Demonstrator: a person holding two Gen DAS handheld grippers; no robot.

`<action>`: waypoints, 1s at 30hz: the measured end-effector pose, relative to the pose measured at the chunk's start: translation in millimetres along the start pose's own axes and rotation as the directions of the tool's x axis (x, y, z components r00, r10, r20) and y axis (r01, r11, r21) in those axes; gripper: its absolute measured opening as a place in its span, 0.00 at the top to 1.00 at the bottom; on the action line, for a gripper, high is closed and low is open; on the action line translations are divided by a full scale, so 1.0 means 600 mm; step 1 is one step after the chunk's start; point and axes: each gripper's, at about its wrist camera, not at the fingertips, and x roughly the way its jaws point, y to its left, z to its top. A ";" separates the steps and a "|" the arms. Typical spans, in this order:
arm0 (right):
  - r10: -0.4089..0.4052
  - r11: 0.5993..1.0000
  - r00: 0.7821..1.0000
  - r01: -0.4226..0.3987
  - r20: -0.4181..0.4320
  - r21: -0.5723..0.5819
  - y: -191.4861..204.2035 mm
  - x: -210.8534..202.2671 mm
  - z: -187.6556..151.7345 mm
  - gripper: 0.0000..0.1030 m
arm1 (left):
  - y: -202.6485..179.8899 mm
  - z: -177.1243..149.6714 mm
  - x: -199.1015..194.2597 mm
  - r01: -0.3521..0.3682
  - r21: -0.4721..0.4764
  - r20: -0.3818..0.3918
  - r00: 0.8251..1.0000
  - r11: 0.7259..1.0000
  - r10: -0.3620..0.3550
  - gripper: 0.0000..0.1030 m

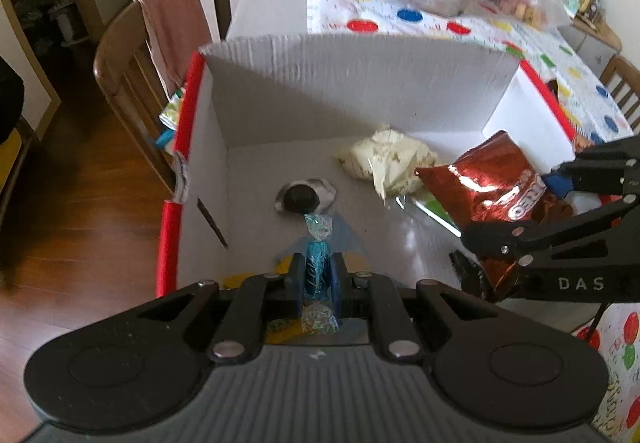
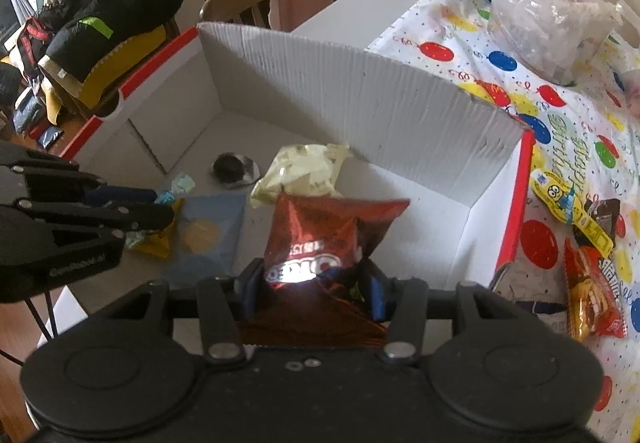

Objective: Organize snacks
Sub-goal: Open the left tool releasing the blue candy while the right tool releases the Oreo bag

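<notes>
A white cardboard box (image 1: 352,83) with red edges stands open on the table; it also shows in the right wrist view (image 2: 360,91). My left gripper (image 1: 318,275) is shut on a blue foil-wrapped candy (image 1: 317,263) and holds it over the box's near side. My right gripper (image 2: 316,283) is shut on a red Oreo bag (image 2: 320,235), held inside the box; the bag shows at the right in the left wrist view (image 1: 492,191). A cream snack bag (image 1: 384,159) and a dark round sweet (image 1: 304,197) lie on the box floor.
A pale blue packet (image 2: 204,231) and a yellow wrapper (image 2: 156,243) lie in the box. Right of the box, on the balloon-print cloth (image 2: 560,115), lie several snacks (image 2: 592,299) and clear plastic bags (image 2: 548,11). A wooden chair with a pink towel (image 1: 172,27) stands behind.
</notes>
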 end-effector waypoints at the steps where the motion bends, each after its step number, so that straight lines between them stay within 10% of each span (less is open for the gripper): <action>1: 0.000 1.000 1.000 0.000 0.000 0.003 -0.001 0.001 0.001 0.51 | -0.001 -0.001 0.005 -0.004 0.006 -0.008 1.000 1.000 0.004 0.88; 12: 0.003 1.000 1.000 -0.003 0.030 0.016 -0.005 -0.011 -0.004 0.45 | 0.000 -0.013 0.011 0.003 0.000 -0.014 1.000 1.000 -0.003 0.87; 30: 0.031 0.999 0.980 -0.037 0.195 0.026 -0.017 -0.142 -0.029 0.21 | -0.031 -0.020 -0.110 0.071 -0.039 0.196 0.979 0.997 -0.062 0.40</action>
